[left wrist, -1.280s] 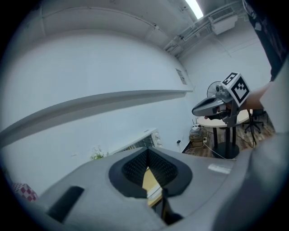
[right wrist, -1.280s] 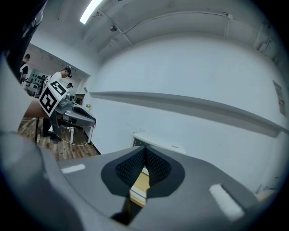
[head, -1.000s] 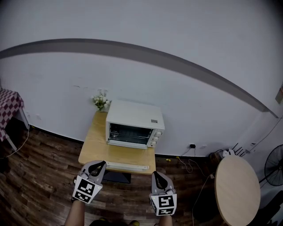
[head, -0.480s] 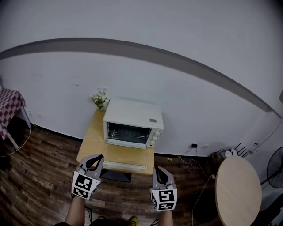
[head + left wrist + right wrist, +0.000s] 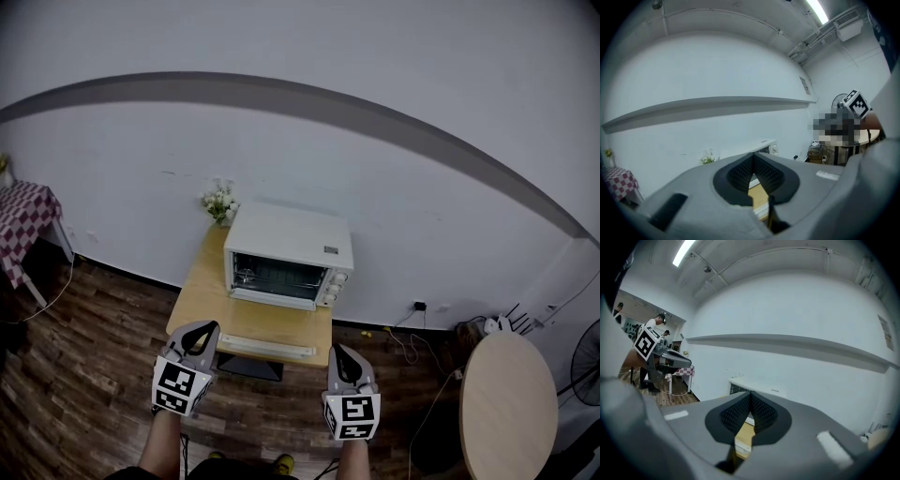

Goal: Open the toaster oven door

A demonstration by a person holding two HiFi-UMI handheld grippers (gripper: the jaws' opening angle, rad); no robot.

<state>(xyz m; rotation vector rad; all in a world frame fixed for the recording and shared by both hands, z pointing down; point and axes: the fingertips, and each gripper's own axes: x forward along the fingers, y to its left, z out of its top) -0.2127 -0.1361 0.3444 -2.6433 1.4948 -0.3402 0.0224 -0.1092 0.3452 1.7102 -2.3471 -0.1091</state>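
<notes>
Both claws are seen closed and empty: the left gripper [image 5: 207, 329] is held with its jaws pressed together at the tips and nothing between them, and the right gripper [image 5: 339, 351] is likewise shut tight on nothing. Each is carried low in front of the person, above the dark wooden floor [image 5: 84, 380], just short of the near edge of the table [image 5: 202, 305], the left one off its left corner and the right one off its right corner. Neither is in contact with anything

The toaster oven [image 5: 291, 239], white, is set on the far half of the small wooden table, its back close to the white wall [image 5: 300, 150]. Its door [image 5: 279, 277] is seen shut, the dark glass upright and flush with the front, and a column of knobs [image 5: 335, 286] is placed to the right of it. Well apart from both grippers, the oven is framed between the closed jaws in each gripper view

A small bunch of white flowers [image 5: 220, 201] is stood at the table's back left corner, just beside the oven. A white strip [image 5: 267, 347] runs along the table's front edge. A round table [image 5: 506, 412] is seen at the lower right, and a checked cloth [image 5: 23, 225] at the far left
</notes>
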